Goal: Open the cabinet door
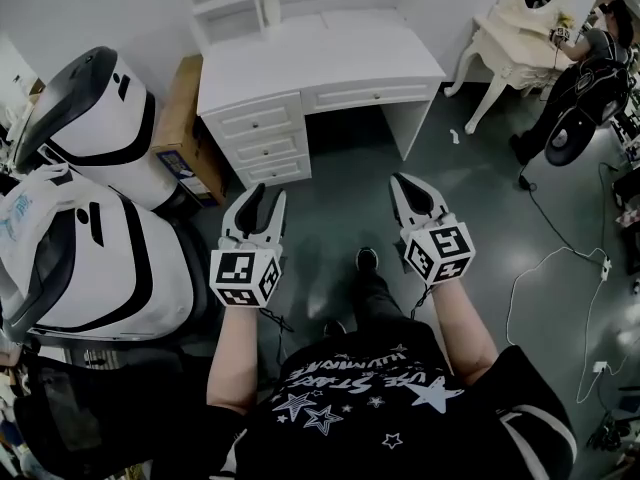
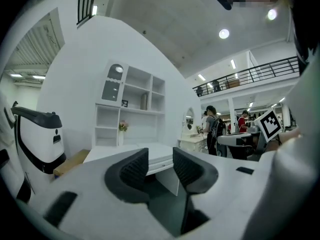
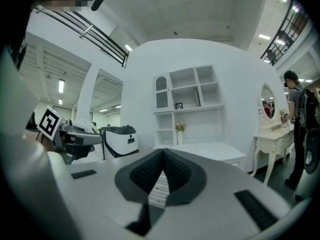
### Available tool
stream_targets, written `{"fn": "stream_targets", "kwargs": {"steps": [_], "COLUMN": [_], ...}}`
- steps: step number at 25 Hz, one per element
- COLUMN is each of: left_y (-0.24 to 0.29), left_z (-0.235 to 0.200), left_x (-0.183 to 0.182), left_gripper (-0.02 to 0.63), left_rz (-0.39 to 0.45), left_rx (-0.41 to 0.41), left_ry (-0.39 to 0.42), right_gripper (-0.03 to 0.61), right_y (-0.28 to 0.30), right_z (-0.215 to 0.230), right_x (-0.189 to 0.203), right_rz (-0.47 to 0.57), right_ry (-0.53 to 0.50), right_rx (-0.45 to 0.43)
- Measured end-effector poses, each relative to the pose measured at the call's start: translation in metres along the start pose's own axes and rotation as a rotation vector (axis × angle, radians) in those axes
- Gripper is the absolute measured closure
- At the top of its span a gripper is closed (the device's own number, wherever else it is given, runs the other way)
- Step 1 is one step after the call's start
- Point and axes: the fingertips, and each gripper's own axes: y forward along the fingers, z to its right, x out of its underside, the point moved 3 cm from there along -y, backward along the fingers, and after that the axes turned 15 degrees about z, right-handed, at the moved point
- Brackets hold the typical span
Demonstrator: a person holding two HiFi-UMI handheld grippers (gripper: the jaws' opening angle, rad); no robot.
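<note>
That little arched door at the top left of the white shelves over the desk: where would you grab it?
The small arched white cabinet door sits closed in the white shelf unit, facing the room, so come from the front. No knob shows from here; probably pinch its handle or free vertical edge.

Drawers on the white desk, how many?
4. Top, middle and bottom drawers stacked at the desk's left end; one wide drawer above the knee gap. None seems hidden.
</note>
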Motion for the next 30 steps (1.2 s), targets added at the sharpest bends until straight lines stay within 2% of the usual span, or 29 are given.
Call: {"fn": "stream_targets", "kwargs": {"steps": [2,7,9,12,17,23,30], "left_y": [0.013,0.054,0.075,0.113,0.185,0.264,0.334], "left_z": [-0.002,-0.022,-0.035,-0.055,-0.080,-0.099,-0.115], "left_x": [-0.003,-0.001,0.001,0.003,0.005,-0.006,-0.019], "left_gripper": [0.410,0.207,0.160,0.133,0.126,0.106,0.100], "left_rz": [0.018,0.057,0.071,0.084,0.098,0.150,0.166], "left_rx": [-0.005,-0.047,-0.075,-0.104,-0.151,-0.203,-0.244], "left_ry": [0.008,0.028,0.028,0.046,0.068,0.076,0.117], "right_gripper": [0.572,0.572,0.572,0.572,0.572,0.572,0.572], "right_y": [0.010,0.056,0.081,0.121,0.188,0.260,0.323], "right_z": [0.011,0.048,0.064,0.092,0.142,0.195,0.239], "right_x": [0.000,0.011,0.016,0.018,0.019,0.018,0.018], "right_rz": [0.005,0.015,0.022,0.038,0.056,0.066,0.084], "right_ry": [0.003,0.023,0.035,0.045,0.061,0.064,0.094], "right_rx": [-0.001,-0.012,-0.018,-0.028,-0.056,-0.109,-0.162]}}
